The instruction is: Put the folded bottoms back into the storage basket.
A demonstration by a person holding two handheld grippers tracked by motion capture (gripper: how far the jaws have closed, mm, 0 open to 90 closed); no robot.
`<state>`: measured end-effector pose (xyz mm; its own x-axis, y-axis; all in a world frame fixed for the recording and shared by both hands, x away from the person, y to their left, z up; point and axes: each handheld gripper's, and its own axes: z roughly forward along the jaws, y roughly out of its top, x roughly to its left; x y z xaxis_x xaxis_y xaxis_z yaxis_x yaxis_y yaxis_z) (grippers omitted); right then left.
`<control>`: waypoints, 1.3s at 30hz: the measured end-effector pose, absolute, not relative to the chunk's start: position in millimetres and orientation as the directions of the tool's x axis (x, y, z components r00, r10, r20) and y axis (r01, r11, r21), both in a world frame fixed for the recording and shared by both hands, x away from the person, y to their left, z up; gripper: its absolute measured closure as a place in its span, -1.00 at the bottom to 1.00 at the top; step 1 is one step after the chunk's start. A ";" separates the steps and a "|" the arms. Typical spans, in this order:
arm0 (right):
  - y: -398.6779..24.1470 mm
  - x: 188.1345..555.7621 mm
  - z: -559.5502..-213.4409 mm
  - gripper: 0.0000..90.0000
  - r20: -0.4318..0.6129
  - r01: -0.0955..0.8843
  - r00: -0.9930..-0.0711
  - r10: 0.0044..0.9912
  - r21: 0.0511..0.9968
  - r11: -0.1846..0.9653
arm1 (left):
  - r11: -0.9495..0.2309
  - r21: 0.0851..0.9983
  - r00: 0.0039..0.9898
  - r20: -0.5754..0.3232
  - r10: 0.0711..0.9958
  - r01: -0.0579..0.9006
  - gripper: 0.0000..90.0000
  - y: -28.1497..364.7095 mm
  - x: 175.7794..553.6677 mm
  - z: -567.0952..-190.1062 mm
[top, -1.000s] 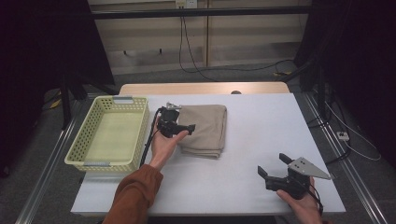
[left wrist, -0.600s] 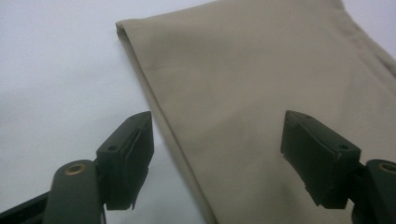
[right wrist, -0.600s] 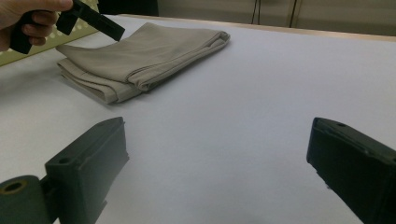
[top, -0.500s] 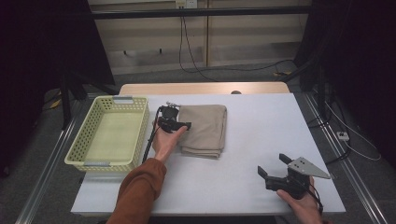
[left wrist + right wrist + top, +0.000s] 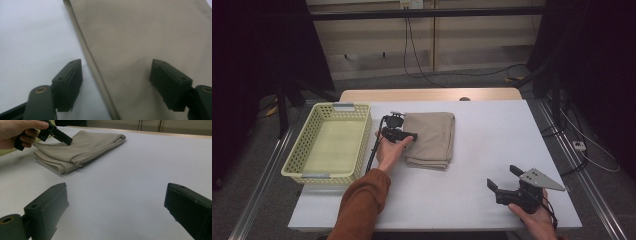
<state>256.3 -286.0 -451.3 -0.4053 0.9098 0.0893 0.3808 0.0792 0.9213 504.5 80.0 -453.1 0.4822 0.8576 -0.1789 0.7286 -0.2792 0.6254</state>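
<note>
Left hand-held gripper [image 5: 116,82] — jaws wide — straddles folded cloth's [image 5: 150,37] edge

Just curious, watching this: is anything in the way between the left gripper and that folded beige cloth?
Nothing visible. The left gripper is open right at the folded beige cloth, one jaw over the fabric, the other over the white table beside its edge.

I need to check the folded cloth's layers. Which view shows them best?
The right gripper view: the folded cloth shows its stacked edges side-on. The high view gives its outline; the left gripper view, one edge close up between the open left tool.
</note>
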 end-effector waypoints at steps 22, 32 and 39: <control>-284.4 257.8 -452.3 -0.89 0.088 0.393 -0.400 0.912 0.916 0.083 | -0.308 0.623 0.552 -0.243 0.797 0.719 0.75 66.5 496.6 -452.1; -286.1 258.4 -452.6 -0.89 0.087 0.389 -0.392 0.916 0.918 0.079 | -0.269 0.657 0.563 -0.286 0.776 0.705 0.84 74.1 497.8 -449.6; -286.0 258.0 -452.4 -0.89 0.083 0.385 -0.394 0.915 0.919 0.082 | -0.245 0.712 0.591 -0.286 0.754 0.657 0.84 77.3 495.0 -437.0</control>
